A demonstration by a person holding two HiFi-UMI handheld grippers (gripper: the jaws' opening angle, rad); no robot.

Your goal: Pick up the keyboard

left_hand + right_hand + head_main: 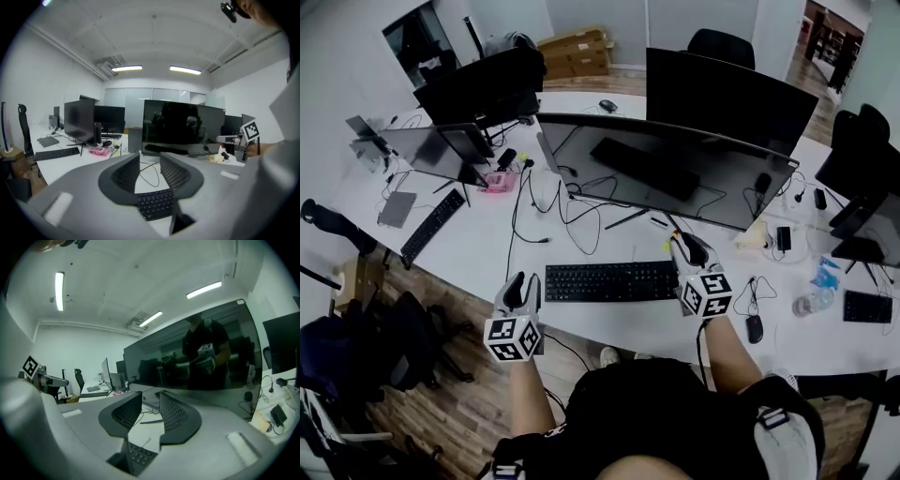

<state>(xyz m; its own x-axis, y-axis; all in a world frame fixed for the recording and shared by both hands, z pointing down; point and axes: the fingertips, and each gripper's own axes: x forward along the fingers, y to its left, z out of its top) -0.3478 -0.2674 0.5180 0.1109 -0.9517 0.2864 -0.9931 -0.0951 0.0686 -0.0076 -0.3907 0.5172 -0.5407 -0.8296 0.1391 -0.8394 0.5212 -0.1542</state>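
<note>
A black keyboard [611,281] lies on the white desk [487,253], near its front edge and in front of a big curved monitor [666,169]. My left gripper [528,281] hovers just off the keyboard's left end. Its jaws stand apart and hold nothing. In the left gripper view the keys [157,202] show low down between the open left gripper [150,171]. My right gripper [682,244] is at the keyboard's right end, also open and holding nothing. The right gripper view shows a keyboard corner [138,455] under the right gripper [151,411].
Loose cables [572,211] lie behind the keyboard. A second keyboard [431,225] and a pink object [499,182] are at the left. A mouse [755,328], a water bottle [811,302] and a small keyboard [867,307] sit at the right. A dark chair [384,347] stands left of the person.
</note>
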